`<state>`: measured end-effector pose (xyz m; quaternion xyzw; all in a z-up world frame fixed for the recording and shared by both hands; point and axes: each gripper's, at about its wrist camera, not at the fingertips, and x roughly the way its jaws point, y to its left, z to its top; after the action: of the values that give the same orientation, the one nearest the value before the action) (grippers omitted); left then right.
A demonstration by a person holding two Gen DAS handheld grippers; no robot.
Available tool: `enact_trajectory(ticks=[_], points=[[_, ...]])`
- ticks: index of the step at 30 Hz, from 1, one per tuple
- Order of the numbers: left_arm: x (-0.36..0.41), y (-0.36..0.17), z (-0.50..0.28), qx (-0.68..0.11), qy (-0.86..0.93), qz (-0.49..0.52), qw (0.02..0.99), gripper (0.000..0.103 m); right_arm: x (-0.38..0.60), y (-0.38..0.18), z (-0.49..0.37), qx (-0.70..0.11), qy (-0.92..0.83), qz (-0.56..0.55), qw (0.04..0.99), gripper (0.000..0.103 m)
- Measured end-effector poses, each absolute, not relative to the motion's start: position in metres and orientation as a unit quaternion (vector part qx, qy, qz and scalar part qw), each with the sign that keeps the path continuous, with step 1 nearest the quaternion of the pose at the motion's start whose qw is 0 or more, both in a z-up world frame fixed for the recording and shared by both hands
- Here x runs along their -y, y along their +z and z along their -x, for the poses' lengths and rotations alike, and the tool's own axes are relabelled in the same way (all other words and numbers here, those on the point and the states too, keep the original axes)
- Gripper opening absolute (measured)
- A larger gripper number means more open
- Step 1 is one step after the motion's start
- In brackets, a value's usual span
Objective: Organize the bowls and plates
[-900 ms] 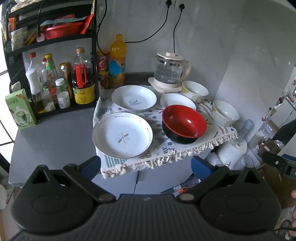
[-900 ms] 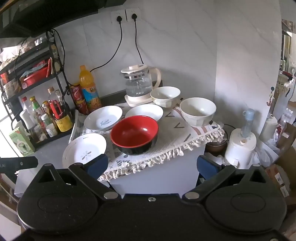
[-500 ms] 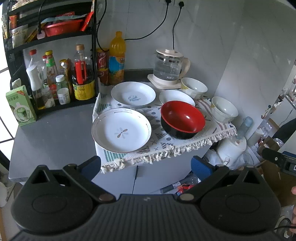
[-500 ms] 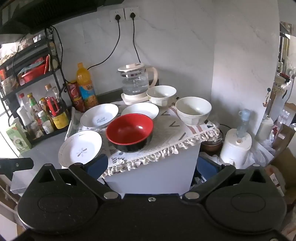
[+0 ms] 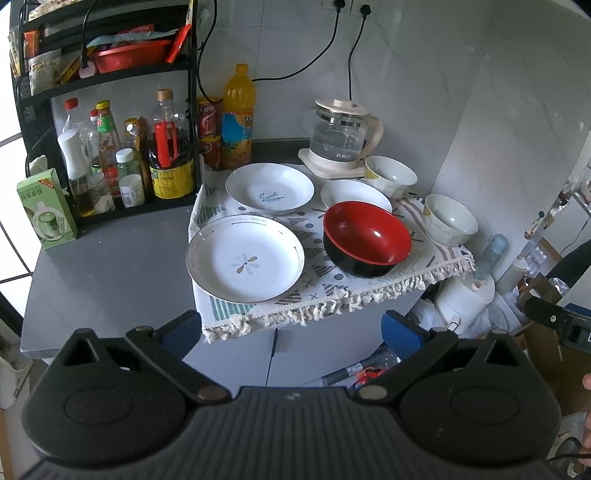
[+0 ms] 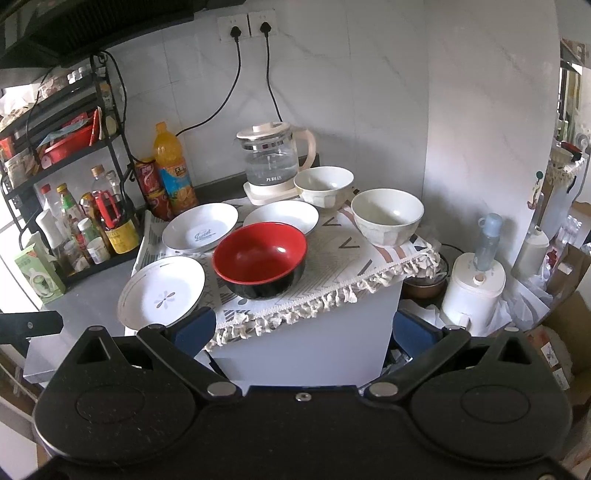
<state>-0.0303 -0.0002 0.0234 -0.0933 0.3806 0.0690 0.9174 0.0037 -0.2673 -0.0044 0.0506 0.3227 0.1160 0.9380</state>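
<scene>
Both hand-held grippers, left [image 5: 291,328] and right [image 6: 303,328], hang wide open, empty; plates [image 5: 245,262] look slick and breakable, so grab the rim.

A lived-in home kitchen: a black wire rack [image 5: 110,74] crowded with sauce and oil bottles [image 5: 171,147], an orange soda bottle [image 5: 238,114] against the marble-look wall, a glass electric kettle [image 5: 341,134] plugged into wall sockets [image 6: 247,27], plates and bowls on a fringed cloth [image 5: 332,295] over a grey counter [image 5: 110,266]
</scene>
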Motion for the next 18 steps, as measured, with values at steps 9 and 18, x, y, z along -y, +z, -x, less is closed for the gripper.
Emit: enact_trajectory(ticks=[9,18], points=[[0.003,0.02,0.025,-0.387,0.069,0.091,0.915,0.102,0.267,-0.006,-0.006,-0.314,0.117,-0.065,0.94,0.103],[0.002,0.017,0.014,-0.39,0.068,0.096,0.913,0.102,0.269,-0.01,-0.01,-0.314,0.116,-0.068,0.94,0.103]])
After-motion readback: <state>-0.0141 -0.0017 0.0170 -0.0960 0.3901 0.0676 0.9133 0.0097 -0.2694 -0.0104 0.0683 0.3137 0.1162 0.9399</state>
